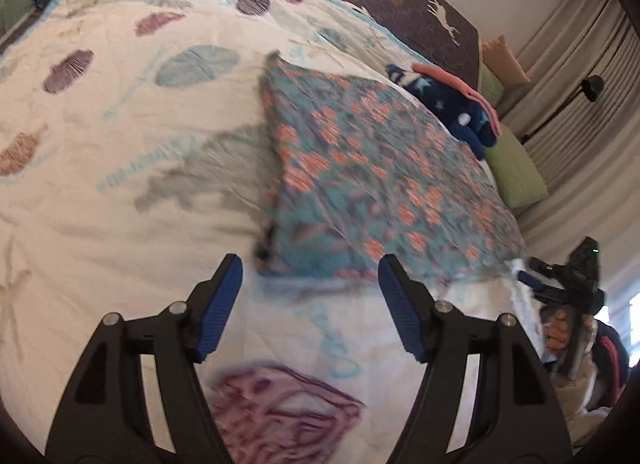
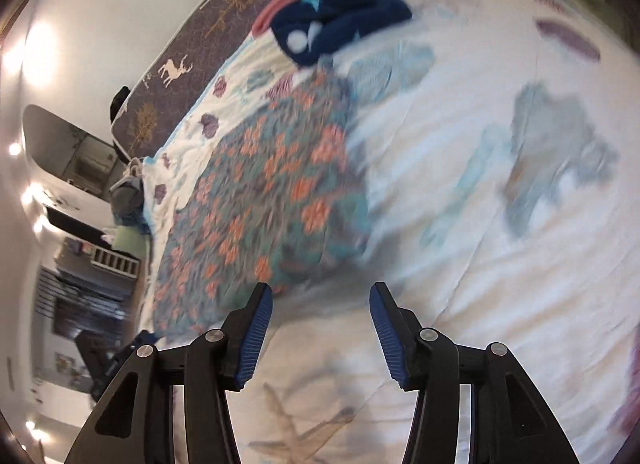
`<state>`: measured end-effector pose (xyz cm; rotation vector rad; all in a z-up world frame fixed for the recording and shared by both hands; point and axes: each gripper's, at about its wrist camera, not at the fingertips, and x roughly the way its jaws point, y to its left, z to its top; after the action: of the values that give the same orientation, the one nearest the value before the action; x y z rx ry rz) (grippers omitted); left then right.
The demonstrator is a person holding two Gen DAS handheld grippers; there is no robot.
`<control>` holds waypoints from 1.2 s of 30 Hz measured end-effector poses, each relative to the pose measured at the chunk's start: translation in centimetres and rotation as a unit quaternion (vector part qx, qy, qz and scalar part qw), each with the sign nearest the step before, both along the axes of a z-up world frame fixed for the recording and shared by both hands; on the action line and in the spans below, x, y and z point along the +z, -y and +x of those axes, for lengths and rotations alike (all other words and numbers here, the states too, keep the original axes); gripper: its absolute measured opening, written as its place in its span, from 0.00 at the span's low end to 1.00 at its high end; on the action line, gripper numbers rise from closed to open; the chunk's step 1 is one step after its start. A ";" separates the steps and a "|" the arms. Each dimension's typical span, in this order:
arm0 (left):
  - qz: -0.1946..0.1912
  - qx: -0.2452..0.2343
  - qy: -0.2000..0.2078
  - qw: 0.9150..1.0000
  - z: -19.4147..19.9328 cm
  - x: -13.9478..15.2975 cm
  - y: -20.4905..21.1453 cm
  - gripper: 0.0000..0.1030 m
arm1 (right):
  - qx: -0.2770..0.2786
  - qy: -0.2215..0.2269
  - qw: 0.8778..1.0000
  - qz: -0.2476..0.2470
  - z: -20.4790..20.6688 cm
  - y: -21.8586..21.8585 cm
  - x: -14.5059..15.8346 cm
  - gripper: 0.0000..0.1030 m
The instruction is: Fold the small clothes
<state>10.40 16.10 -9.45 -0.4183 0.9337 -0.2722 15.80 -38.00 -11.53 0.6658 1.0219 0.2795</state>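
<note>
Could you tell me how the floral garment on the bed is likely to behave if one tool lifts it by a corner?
The floral garment looks thin and creased, so it would probably drape limply and partly unfold. It lies flat on the soft bedspread, so pushing it would likely bunch it.

The folded cloth (image 1: 372,167) is teal with orange-pink flowers all over. The bedspread (image 1: 120,183) is white with purple, teal and grey seashell prints and a light blue edge. Far right there's a navy garment (image 1: 452,103) with pale stars plus a salmon-pink one (image 1: 452,77). Gripper pads (image 1: 218,308) are blue on black, and the pillow (image 1: 516,171) is green.
</note>
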 end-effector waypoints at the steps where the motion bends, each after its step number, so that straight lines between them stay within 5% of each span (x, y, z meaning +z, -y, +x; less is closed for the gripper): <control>1: -0.009 -0.004 0.000 1.000 -0.1 -0.1 0.2 0.69 | -0.001 -0.001 1.000 0.011 0.0 -0.3 -0.3 0.50; 7: -0.107 0.020 -0.027 0.994 1.4 -1.9 -0.6 0.69 | -0.075 -0.008 0.992 0.105 2.3 -0.3 -2.3 0.58; 10: -0.094 0.039 -0.014 0.995 1.6 -1.0 -0.6 0.69 | -0.106 -0.035 0.984 0.141 3.7 -0.1 -3.2 0.58; 15: -0.045 -0.003 0.039 0.998 0.5 1.5 -0.1 0.69 | -0.071 0.063 0.995 0.011 2.4 0.8 1.3 0.59; 18: -0.033 -0.036 0.051 0.998 0.4 2.2 0.5 0.69 | 0.018 0.122 0.992 -0.040 1.9 0.7 3.1 0.62; 21: -0.013 -0.049 0.047 0.998 0.7 1.9 1.2 0.69 | 0.142 0.163 0.966 -0.141 1.9 -1.6 3.5 0.66; 24: -0.007 -0.040 0.032 0.999 0.9 1.4 1.3 0.69 | 0.190 0.178 0.944 -0.204 1.8 -2.8 2.7 0.66; 29: 0.029 -0.033 0.016 0.999 0.7 1.1 1.3 0.69 | 0.192 0.187 0.938 -0.220 2.5 -1.0 1.7 0.66; 33: 0.041 -0.042 0.000 0.998 1.2 0.4 1.7 0.69 | 0.229 0.172 0.941 -0.178 3.1 -0.4 0.0 0.66; 36: 0.032 -0.034 -0.005 0.999 1.8 0.2 2.3 0.69 | 0.276 0.200 0.930 -0.136 3.1 -1.9 0.8 0.66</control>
<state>12.21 13.84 -9.25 -0.3293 0.9646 -0.3019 18.94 -36.10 -10.68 0.0447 0.8129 0.7200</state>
